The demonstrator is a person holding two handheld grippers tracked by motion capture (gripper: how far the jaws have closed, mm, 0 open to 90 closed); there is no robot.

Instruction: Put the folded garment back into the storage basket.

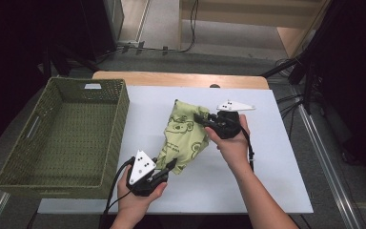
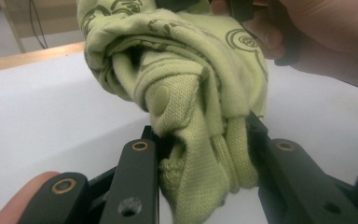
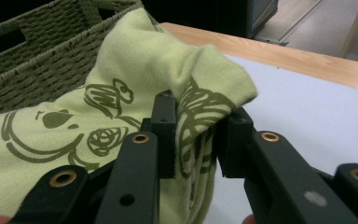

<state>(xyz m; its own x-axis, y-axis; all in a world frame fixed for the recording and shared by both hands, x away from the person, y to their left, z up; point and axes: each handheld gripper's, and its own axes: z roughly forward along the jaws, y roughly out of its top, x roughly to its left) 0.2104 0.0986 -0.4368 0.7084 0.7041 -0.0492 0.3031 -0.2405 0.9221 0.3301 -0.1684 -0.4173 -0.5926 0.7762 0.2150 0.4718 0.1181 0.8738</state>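
two grippers clamp one bunched light-green printed knit garment (image 1: 183,136) over the white table top (image 1: 267,171), right of the empty green woven basket (image 1: 64,138). high view: left gripper (image 1: 170,165) at its near end, right gripper (image 1: 200,118) at its far end. left gripper view: jaws pinch a thick ribbed fold (image 2: 205,154). right gripper view: jaws squeeze a printed fold (image 3: 196,126).

The green printed garment (image 2: 186,88) runs off the top edge of the left gripper view at twelve o'clock, and its bunched folds hide their own insides. In the right gripper view it is cut off at nine o'clock, hiding part of the woven basket (image 3: 37,51).
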